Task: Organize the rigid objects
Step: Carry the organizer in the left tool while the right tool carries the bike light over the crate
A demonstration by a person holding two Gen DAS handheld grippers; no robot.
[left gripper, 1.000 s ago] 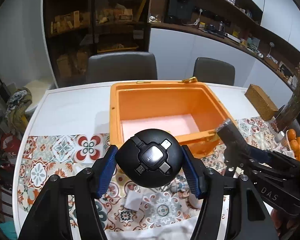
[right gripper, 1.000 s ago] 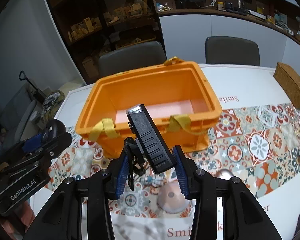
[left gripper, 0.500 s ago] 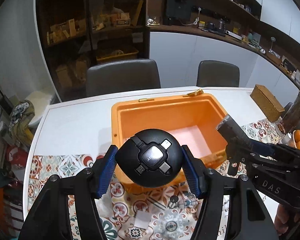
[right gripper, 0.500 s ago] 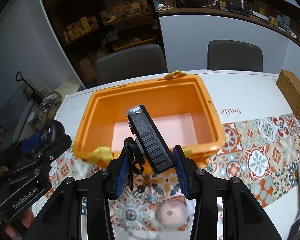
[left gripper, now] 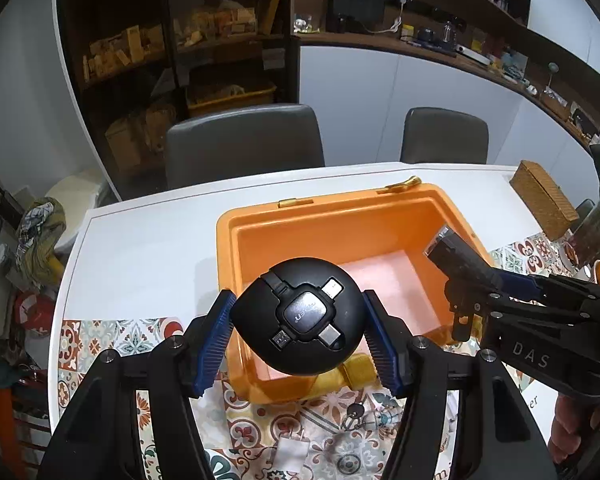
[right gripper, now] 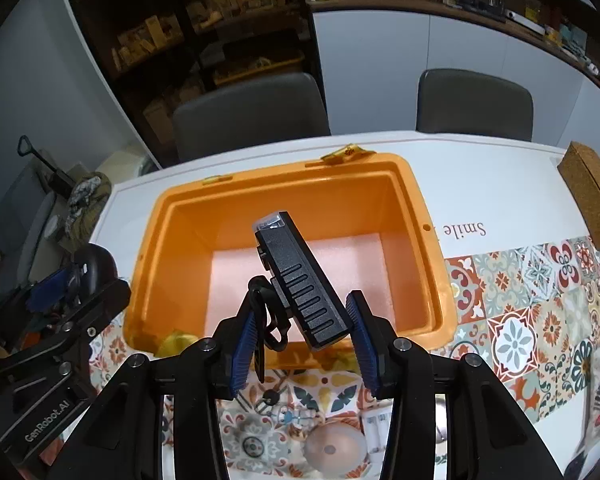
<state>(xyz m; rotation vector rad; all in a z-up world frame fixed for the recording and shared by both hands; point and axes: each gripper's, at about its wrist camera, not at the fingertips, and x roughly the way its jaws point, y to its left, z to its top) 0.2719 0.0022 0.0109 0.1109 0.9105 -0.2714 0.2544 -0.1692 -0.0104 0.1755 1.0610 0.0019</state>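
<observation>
An open orange bin (left gripper: 456,208) (right gripper: 428,236) with a pale pink floor stands on the white table. My left gripper (left gripper: 298,334) is shut on a round black cable adapter hub (left gripper: 300,316), which hangs over the bin's near left corner. My right gripper (right gripper: 304,330) is shut on a black ribbed rectangular device (right gripper: 300,280) with a clear tip and a black loop strap, tilted up over the bin's near edge. In the left wrist view that device (left gripper: 460,264) shows at the right, above the bin's right rim.
Small items lie on the patterned mat in front of the bin: a key ring (right gripper: 270,398), a pale dome (right gripper: 334,446), a white plug (left gripper: 290,450). A woven box (right gripper: 592,196) sits far right. Two grey chairs (left gripper: 244,140) stand behind the table.
Both grippers have carried their objects forward from in front of the bin to over its near rim. More of the bin's floor shows now. Neither grip has changed.
</observation>
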